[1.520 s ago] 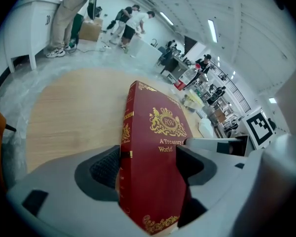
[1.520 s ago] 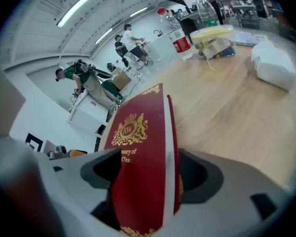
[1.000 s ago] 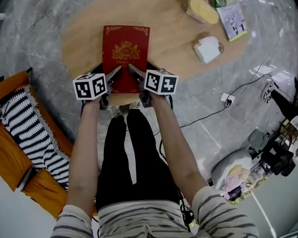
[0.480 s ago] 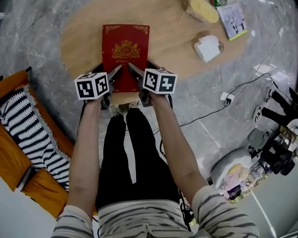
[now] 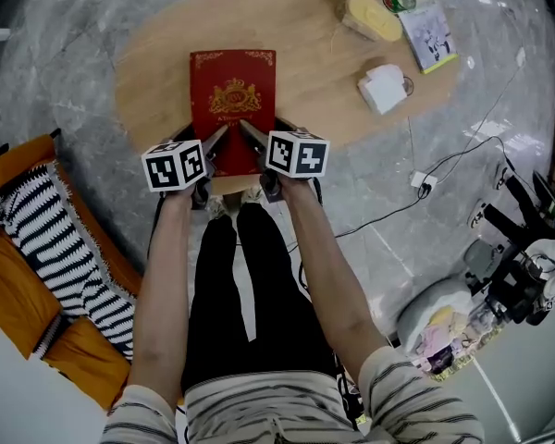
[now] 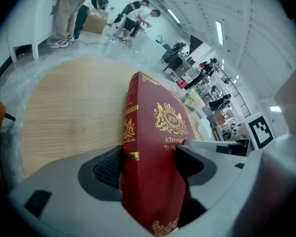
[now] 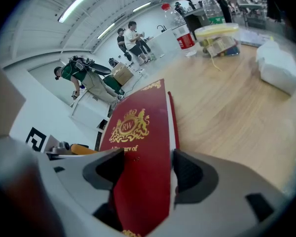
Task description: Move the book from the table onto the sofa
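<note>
The orange sofa [image 5: 9, 266] sits at the person's left. Ahead, the right hand-held gripper [image 5: 250, 133] has just been closing its jaws and now pinches the red book [image 5: 232, 91] at its near edge. The left hand-held gripper [image 5: 219, 136] is clamped on that edge too. The book lies on the table [image 5: 324, 91], not yet lifted, and looks ready to lift.

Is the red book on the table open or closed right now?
Closed: the red book shows its whole front cover, gold crest up, with the pages shut beneath it.
</note>
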The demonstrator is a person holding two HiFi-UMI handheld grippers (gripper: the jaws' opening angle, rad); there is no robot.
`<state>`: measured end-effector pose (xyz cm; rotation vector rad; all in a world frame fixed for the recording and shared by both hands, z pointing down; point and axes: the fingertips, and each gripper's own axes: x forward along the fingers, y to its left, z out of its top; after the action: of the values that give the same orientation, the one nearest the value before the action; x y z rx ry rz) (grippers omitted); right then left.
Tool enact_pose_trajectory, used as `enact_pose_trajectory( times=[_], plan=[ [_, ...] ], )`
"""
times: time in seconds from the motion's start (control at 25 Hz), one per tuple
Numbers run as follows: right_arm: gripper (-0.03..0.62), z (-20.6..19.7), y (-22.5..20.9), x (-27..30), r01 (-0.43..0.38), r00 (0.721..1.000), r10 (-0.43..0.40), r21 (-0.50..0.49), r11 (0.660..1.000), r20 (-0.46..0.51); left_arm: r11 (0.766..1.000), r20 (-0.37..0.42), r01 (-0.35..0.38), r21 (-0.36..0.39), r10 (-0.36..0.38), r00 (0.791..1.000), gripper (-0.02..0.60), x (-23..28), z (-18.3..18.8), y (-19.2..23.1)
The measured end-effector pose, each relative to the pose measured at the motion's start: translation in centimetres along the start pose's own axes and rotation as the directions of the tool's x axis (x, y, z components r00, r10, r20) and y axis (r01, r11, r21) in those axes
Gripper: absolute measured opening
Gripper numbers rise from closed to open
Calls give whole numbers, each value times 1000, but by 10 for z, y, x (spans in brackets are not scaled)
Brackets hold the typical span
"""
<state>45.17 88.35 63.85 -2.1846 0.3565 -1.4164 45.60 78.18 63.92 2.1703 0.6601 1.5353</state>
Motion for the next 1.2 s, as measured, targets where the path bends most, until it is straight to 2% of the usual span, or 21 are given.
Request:
enact_pose_trajectory(
  times=[0.44, 0.84, 1.2],
  plan=[
    [318, -4, 28, -35, -14, 1000, 14, -13, 1000, 14, 1000, 22, -9, -14, 9, 1000, 341, -41, -6, -21],
    [318, -13, 67, -89, -7, 1000, 8, -38, 999, 21, 999, 51, -10, -33, 12, 999, 339, -101, -16, -50],
    [319, -2, 117, -141, -23, 999, 27, -91, 996, 37, 999, 102, -5, -40, 9, 995, 339, -166, -6, -81]
  ],
)
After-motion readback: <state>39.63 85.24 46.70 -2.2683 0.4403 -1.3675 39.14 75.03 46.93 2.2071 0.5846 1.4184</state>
